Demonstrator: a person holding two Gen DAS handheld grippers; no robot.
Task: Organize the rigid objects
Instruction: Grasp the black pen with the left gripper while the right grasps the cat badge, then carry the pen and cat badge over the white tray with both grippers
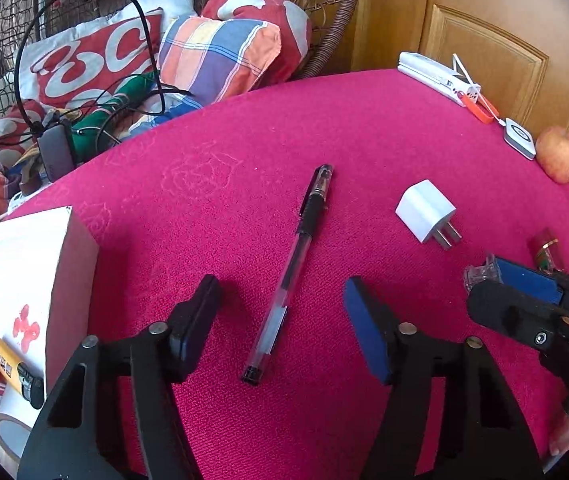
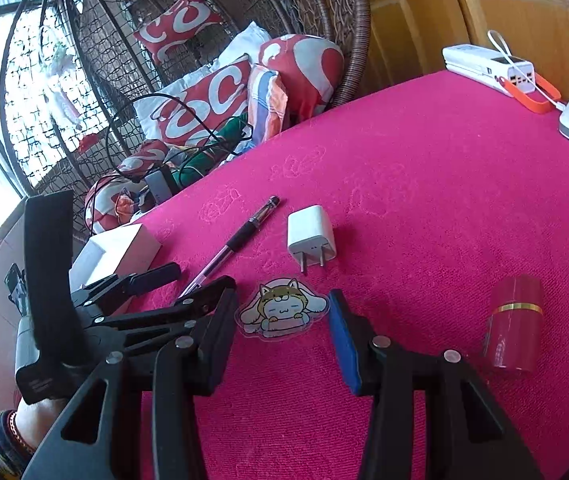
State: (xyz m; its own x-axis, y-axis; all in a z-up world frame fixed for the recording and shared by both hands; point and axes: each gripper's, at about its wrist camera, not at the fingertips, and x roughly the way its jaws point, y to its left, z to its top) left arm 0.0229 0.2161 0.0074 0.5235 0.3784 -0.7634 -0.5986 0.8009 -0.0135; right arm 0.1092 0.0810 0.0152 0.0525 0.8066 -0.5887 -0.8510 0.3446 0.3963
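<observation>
A black-and-clear pen [image 1: 304,232] lies on the pink cloth [image 1: 224,128], its lower half running between the fingers of my left gripper [image 1: 282,296]. That gripper is open and its pads stand clear of the pen on both sides. In the right wrist view a flat clear cartoon-animal charm [image 2: 282,308] lies on the cloth between the fingers of my right gripper [image 2: 282,304], and both pads touch its edges. The left wrist view shows the same right gripper [image 1: 480,280] at the right with the clear piece pinched at its tips. The left gripper [image 2: 194,280] straddles the pen [image 2: 240,238] there.
A white charger plug [image 1: 426,210] and a red cylinder with a gold band [image 2: 514,322] lie near the grippers. At the left stands a white box [image 1: 16,272] holding a yellow lighter [image 1: 12,368]. A power bank [image 1: 432,74] and an apple [image 1: 558,154] sit far right. Cushions lie beyond the cloth's edge.
</observation>
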